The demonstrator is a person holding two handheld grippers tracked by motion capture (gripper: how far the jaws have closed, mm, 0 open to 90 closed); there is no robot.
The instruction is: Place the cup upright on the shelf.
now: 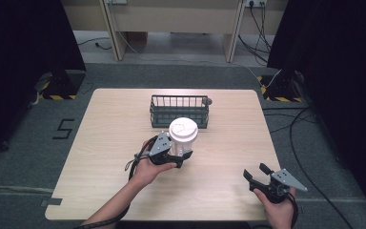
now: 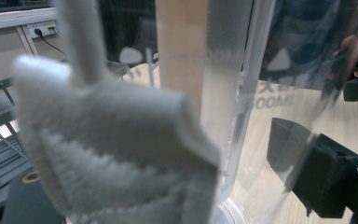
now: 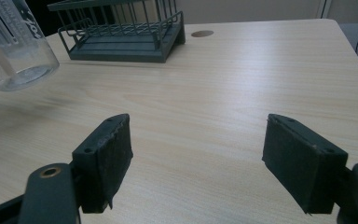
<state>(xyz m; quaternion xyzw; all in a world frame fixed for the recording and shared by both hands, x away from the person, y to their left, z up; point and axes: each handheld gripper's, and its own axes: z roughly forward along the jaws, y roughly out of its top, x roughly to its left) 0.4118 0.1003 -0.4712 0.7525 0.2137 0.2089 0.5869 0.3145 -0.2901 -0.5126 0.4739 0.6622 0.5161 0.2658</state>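
The left gripper (image 1: pixel 180 157) is clasping a clear plastic cup (image 1: pixel 183 137) with a white lid (image 1: pixel 183 128), its jaws pressing on opposite sides of the cup's wall. In the high view the cup is sitting near the middle of the wooden table (image 1: pixel 228 157), just in front of a dark wire basket (image 1: pixel 179 110) that is standing toward the table's far edge. In the right gripper view the cup's base (image 3: pixel 21 74) is hanging clear of the table, slightly tilted, with a soft shadow lying on the wood beneath it.

In the left gripper view the cup's transparent wall (image 2: pixel 261 93) is showing faint printed volume markings, and a white cloth-like strip with a serrated pattern (image 2: pixel 116 154) is lying across the near side, blurred by closeness. One black jaw pad is showing through the plastic at the lower right of that view.

The right gripper (image 1: pixel 257 174) is resting near the table's near right corner, well apart from the cup, with its jaws spread wide and nothing between them. In the right gripper view bare wood is lying between its two black pads (image 3: pixel 109 158), and the basket is standing farther off near the far edge, beside a small round hole (image 3: pixel 202 33) in the tabletop.
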